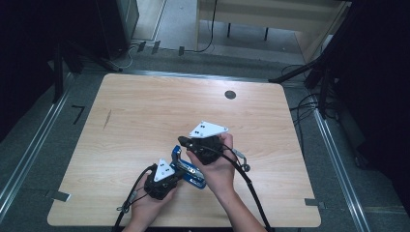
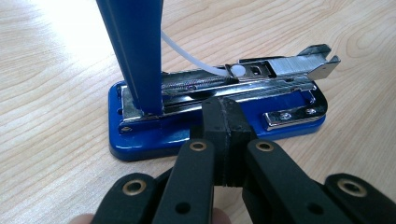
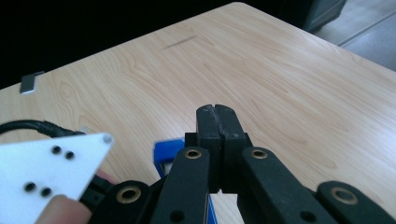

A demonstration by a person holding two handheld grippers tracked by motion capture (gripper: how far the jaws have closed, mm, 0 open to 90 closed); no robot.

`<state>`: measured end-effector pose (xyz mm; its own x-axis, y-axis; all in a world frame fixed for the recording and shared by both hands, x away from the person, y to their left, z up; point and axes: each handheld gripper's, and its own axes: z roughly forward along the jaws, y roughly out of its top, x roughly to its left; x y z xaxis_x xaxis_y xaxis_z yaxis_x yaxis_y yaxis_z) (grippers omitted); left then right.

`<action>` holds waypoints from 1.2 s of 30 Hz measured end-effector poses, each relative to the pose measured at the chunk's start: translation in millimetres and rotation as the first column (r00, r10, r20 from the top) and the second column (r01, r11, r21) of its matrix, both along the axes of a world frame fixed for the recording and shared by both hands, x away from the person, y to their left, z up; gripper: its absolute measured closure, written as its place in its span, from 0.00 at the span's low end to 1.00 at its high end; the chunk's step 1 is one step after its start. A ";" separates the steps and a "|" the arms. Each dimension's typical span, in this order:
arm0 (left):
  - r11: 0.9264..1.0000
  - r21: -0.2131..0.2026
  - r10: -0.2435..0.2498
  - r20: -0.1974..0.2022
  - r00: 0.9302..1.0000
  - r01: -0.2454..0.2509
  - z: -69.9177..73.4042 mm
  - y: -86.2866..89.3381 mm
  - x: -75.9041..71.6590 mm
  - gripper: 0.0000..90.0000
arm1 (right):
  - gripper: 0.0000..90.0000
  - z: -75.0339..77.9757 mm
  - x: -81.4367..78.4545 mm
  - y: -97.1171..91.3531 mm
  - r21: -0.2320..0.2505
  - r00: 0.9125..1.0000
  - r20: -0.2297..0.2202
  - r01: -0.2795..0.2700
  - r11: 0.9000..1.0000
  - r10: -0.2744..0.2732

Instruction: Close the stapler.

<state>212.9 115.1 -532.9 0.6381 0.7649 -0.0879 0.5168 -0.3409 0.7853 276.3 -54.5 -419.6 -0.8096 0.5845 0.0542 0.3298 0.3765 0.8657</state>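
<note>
Left gripper [image 2: 224,116], closed and empty, touches the opened blue stapler [image 2: 215,112]; right gripper [image 3: 217,122] closed, empty.

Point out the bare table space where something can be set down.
Free: the far half of the table, from the dark round hole to the left edge, and the right side strip. Crowded: the near middle, where both tongs, left and right, flank the blue stapler.

High view looked down over the whole table [image 1: 145,106]. Left gripper view sat close, level with the blue stapler [image 2: 154,135]; right gripper view faced across the tabletop, sharing the stapler.
</note>
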 end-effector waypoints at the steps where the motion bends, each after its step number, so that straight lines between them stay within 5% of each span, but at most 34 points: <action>1: 1.000 -0.002 0.001 0.000 1.000 -0.001 -0.1 -0.2 0.0 1.00 | 1.00 1.4 -0.3 2.5 0.000 1.000 0.002 -0.007 1.000 0.007; 15: 1.000 -0.003 0.000 -0.001 1.000 0.000 -0.1 0.1 0.1 1.00 | 1.00 -2.4 -6.9 14.8 -0.025 0.999 0.003 -0.052 0.998 0.053; 36: 1.000 -0.002 -0.026 -0.006 1.000 0.026 -0.1 1.0 -1.2 1.00 | 1.00 -21.9 -26.3 -29.0 -0.037 0.999 -0.013 -0.031 0.999 0.030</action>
<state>211.7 116.1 -533.0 0.6574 0.7478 -0.0931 0.5126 -0.3533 0.7826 250.0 -83.5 -441.5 -0.8265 0.5613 0.0435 0.3286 0.4182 0.8468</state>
